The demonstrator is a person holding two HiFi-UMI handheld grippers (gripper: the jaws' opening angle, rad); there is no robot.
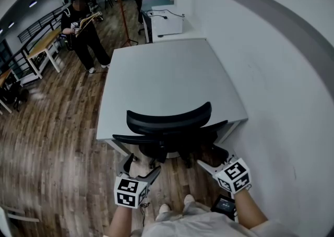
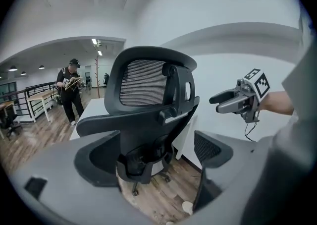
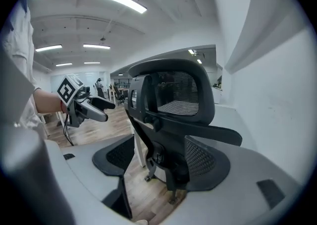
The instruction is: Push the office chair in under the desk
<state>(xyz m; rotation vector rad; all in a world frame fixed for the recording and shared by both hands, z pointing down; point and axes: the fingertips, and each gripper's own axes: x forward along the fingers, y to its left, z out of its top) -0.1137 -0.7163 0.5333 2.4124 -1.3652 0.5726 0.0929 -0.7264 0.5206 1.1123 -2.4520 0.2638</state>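
Observation:
A black mesh-back office chair (image 1: pixel 169 121) stands at the near edge of the grey desk (image 1: pixel 172 74), its seat partly under the top and its backrest toward me. Both grippers hover behind the backrest, apart from it. My left gripper (image 1: pixel 140 167) is open and empty; in its own view the chair (image 2: pixel 148 100) fills the gap ahead of the left gripper (image 2: pixel 153 164). My right gripper (image 1: pixel 211 158) is also open, with the chair (image 3: pixel 168 105) in front of the right gripper (image 3: pixel 161 169). Each gripper view shows the other one: the right gripper (image 2: pixel 225 102), the left gripper (image 3: pixel 99 107).
A white wall (image 1: pixel 271 84) runs close along the desk's right side. A person (image 1: pixel 81 27) stands on the wooden floor (image 1: pixel 57 142) at the far left, near benches (image 1: pixel 44 48). A coat stand (image 1: pixel 122 6) and a white box (image 1: pixel 167 22) sit beyond the desk.

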